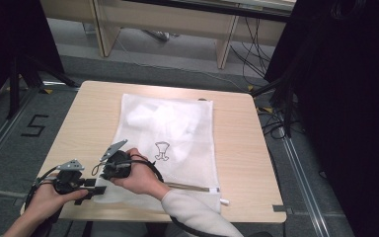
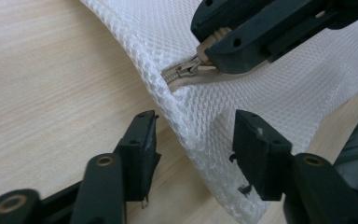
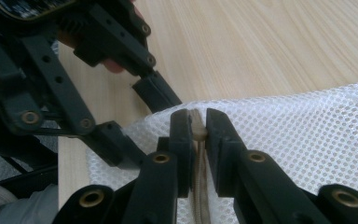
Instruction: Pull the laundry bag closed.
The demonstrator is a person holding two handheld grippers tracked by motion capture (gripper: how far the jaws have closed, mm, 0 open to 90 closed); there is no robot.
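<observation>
A white mesh laundry bag lies flat on the wooden table, with a beige zipper along its near edge. At the bag's near left corner my right gripper is shut on the zipper's end, which is pinched between its pads and lifted a little. My left gripper straddles the raised mesh corner just below. Its jaws stand apart, with a gap between the left pad and the cloth. In the high view the left gripper and the right gripper meet at that corner.
A small black logo is printed on the bag's middle. Bare tabletop lies to the bag's left and right. Beyond the table are desk legs, floor cables and a floor marking "5". Black drapes hang at the right.
</observation>
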